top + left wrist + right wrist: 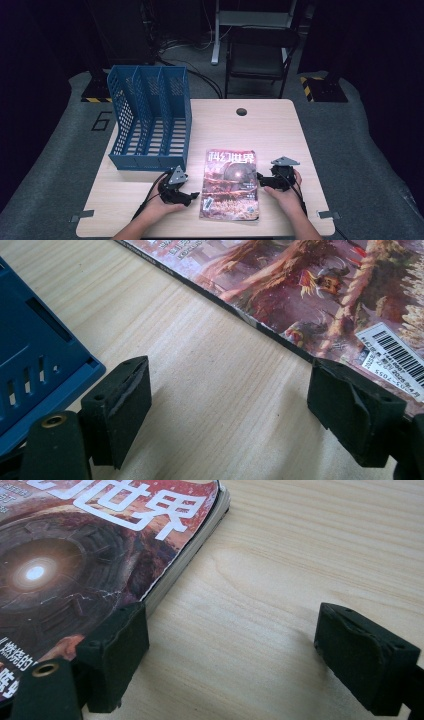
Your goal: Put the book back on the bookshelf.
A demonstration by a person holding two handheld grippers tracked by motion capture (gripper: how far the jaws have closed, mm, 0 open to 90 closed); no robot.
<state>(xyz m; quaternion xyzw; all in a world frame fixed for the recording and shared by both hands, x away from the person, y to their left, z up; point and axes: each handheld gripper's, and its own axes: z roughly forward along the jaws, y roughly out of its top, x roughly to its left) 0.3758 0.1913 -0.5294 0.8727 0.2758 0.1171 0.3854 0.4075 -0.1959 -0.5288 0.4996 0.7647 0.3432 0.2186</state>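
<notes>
The wooden table (280,130) carries everything, and the magazine (230,184) serves as the landmark, lying flat near the table's front edge with its cover up. Behind and to the left of the magazine stands a blue three-slot file rack (150,117), its front corner near the magazine's top left corner. The left gripper (192,196) rests on the table just beside the magazine's left edge, jaws spread wide with only bare wood between them. The right gripper (260,180) sits at the magazine's right edge, jaws likewise wide apart and holding nothing, one jaw at the page edge.
</notes>
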